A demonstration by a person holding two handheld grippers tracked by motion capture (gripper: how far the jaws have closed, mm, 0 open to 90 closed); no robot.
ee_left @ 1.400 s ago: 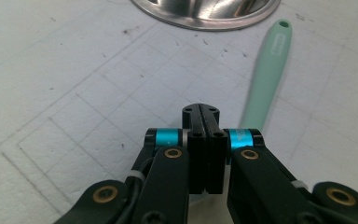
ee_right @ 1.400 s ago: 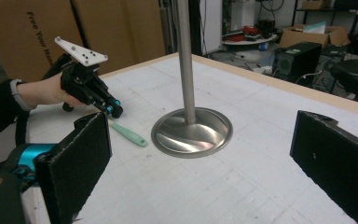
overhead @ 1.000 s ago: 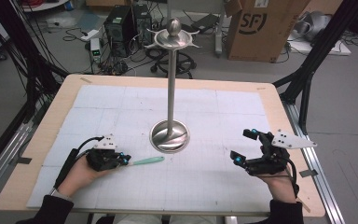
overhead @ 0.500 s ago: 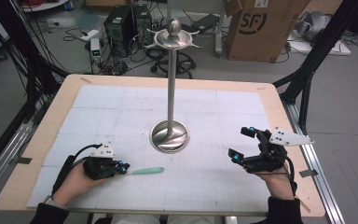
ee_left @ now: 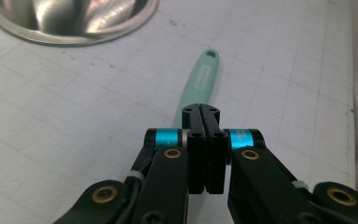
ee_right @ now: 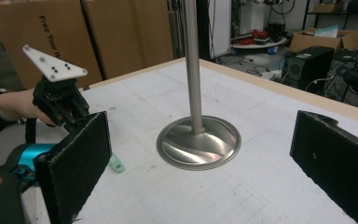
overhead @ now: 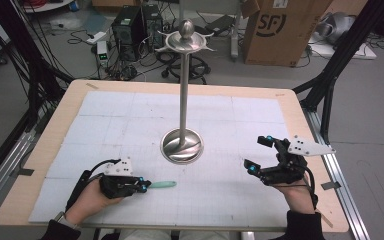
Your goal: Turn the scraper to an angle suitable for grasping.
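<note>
- The table (overhead: 40, 145) is a big wooden board with a white squared mat on top of it.
- A tall shiny metal stand (overhead: 183, 100) is on the mat, close to the middle. It has a round foot at the bottom, a thin pole, and a small plate with a ball on top.
- The right tool (overhead: 259, 156) is at the right side of the table, held in the person's right hand. Its two black jaws stand wide apart with nothing between them. In the right gripper view the stand's round foot (ee_right: 198, 142) shows between the two jaws, farther off.
- The left tool (overhead: 142, 185) is at the front left of the table, held in the person's left hand. Its jaws are pressed tight on one end of the green handle.
- The green handle (overhead: 162, 184) is thin and mint green. It lies flat on the mat and sticks out from the left tool toward the right. In the left gripper view its free end (ee_left: 205, 70) has a small hole and points toward the stand's foot, but does not touch it.
</note>
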